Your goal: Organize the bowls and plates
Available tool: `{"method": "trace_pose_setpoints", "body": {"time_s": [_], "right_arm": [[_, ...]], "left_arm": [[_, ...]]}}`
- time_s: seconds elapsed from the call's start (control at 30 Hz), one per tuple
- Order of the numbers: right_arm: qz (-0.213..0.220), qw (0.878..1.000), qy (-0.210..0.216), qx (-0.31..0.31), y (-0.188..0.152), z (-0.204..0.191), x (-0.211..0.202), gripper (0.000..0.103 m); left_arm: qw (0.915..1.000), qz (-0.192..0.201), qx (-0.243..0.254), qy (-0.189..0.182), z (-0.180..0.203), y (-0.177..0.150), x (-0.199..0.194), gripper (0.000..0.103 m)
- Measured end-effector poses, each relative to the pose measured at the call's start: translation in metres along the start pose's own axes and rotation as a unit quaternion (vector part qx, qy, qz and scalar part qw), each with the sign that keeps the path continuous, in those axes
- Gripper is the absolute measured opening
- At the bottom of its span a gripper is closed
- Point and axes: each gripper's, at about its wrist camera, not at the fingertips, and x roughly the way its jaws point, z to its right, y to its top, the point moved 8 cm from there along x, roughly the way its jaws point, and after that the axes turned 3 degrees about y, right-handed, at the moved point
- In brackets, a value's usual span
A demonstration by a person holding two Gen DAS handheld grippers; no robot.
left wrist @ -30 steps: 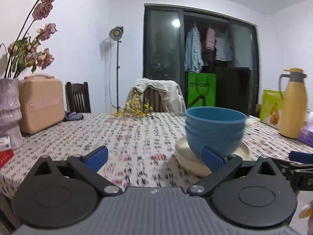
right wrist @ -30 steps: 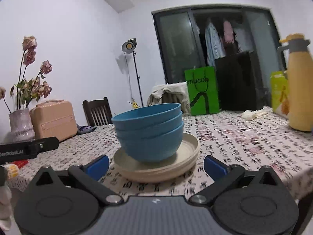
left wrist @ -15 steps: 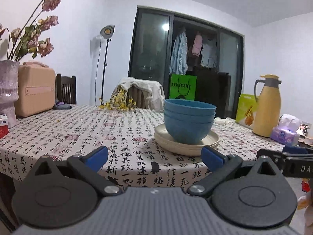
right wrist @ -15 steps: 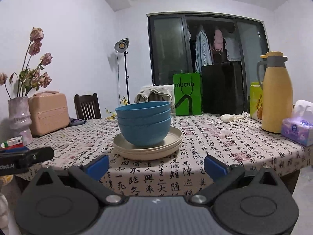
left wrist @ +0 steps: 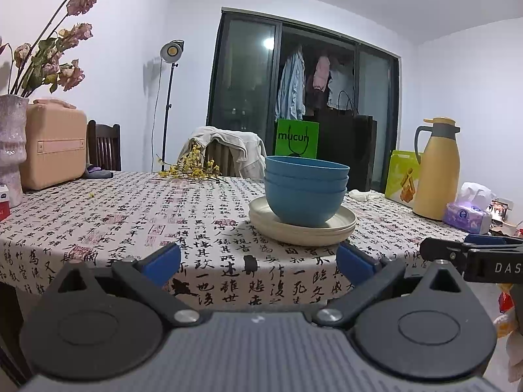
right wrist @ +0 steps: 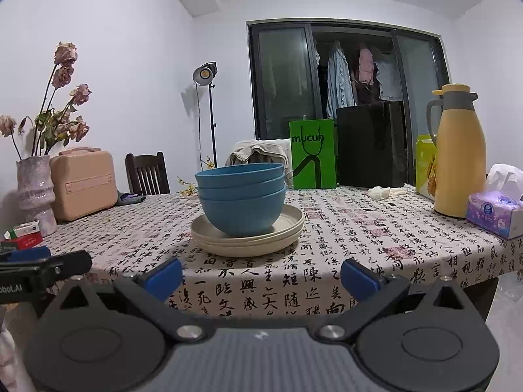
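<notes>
Bowls (left wrist: 305,192) nested on plates (left wrist: 302,227) near worktop (left wrist: 130,215) front edge.
Left gripper (left wrist: 258,261) and right gripper (right wrist: 261,276): jaws released, empty; an off-centre grasp could topple the stack.

Green paper bag (left wrist: 296,138) behind the table: "mucun" in dark letters, readable from both wrist views. Tablecloth (right wrist: 359,228) is printed all over with black Chinese calligraphy plus reddish seal-style stamps; characters are legible along the front drop but it's pattern, not a label. Right gripper (left wrist: 470,256) body, seen at the edge of the left wrist view: white "DAS", cut off by the frame. Left gripper (right wrist: 39,266) body, seen in the right wrist view: "obot.AI", start cut off. Tissue pack (right wrist: 495,214) has a round blue logo, too small to read. Small red-and-white boxes (right wrist: 23,235) by the vase: print unreadable.
</notes>
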Motion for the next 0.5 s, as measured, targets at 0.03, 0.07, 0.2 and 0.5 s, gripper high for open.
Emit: {"method": "trace_pose_setpoints", "body": {"time_s": [0.03, 0.07, 0.2, 0.5], "right_arm": [[-0.002, 1.000, 0.001, 0.001, -0.0009, 0.0000, 0.0010, 0.103], [-0.003, 1.000, 0.001, 0.001, -0.0016, 0.0002, 0.0017, 0.103], [-0.004, 1.000, 0.004, 0.001, -0.0019, -0.0005, 0.0035, 0.103], [-0.004, 1.000, 0.006, -0.002, -0.0027, -0.0011, 0.0048, 0.103]], "left_arm": [[1.0000, 0.000, 0.000, 0.000, 0.0001, -0.0005, -0.0001, 0.103], [1.0000, -0.001, 0.000, 0.001, -0.0002, -0.0009, 0.0001, 0.103], [1.0000, 0.000, 0.000, 0.001, -0.0003, -0.0013, -0.0003, 0.103], [1.0000, -0.001, -0.001, 0.005, -0.0014, -0.0021, -0.0003, 0.103]]}}
